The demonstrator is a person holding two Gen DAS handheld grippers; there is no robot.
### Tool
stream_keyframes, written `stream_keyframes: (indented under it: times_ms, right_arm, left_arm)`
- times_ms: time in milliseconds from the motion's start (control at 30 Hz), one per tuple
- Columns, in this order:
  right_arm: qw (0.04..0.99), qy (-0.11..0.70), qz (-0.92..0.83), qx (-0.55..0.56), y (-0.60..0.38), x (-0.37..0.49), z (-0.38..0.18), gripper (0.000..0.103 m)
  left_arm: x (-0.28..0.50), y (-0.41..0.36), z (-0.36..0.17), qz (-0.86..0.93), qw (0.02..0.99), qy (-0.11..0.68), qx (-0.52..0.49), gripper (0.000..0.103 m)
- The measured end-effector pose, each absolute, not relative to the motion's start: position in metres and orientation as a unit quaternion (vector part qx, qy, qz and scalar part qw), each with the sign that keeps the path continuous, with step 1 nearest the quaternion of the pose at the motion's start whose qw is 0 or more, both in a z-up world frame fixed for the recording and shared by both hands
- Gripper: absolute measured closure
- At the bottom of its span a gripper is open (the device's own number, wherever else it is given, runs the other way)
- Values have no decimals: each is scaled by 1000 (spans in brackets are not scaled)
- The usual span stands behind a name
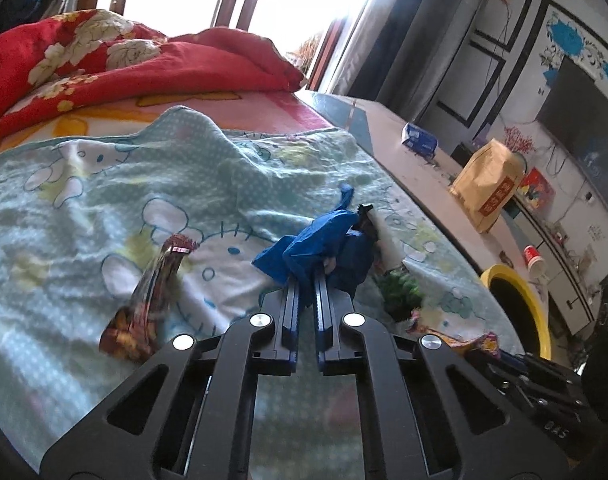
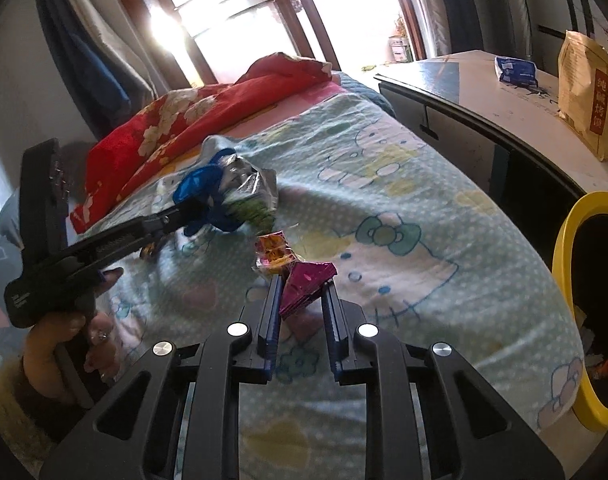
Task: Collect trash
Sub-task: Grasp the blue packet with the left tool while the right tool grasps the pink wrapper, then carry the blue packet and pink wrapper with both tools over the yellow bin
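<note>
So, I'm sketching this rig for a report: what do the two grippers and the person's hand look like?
Both grippers are matte black frames with triangular cut-outs, round silver pivot pins and blue ridged finger pads. The left gripper matches the right gripper; seen from the side it has a pistol-style black handle. The hand on it wears a ring, with a fuzzy yellowish-brown sleeve cuff.
</note>
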State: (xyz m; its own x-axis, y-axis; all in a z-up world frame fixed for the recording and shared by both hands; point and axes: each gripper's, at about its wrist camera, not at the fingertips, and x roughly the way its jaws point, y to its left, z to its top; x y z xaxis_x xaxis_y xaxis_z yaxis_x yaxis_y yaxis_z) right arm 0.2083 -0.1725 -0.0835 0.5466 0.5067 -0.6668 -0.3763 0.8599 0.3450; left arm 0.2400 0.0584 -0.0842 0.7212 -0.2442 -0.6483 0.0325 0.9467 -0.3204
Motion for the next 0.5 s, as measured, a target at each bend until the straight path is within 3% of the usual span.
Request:
stream_keyframes:
  times_ms: [500]
  right_arm:
    - [885, 374, 270, 71, -176, 183, -52, 84]
  left_arm:
    - [178, 64, -42, -78, 940, 302, -137, 101]
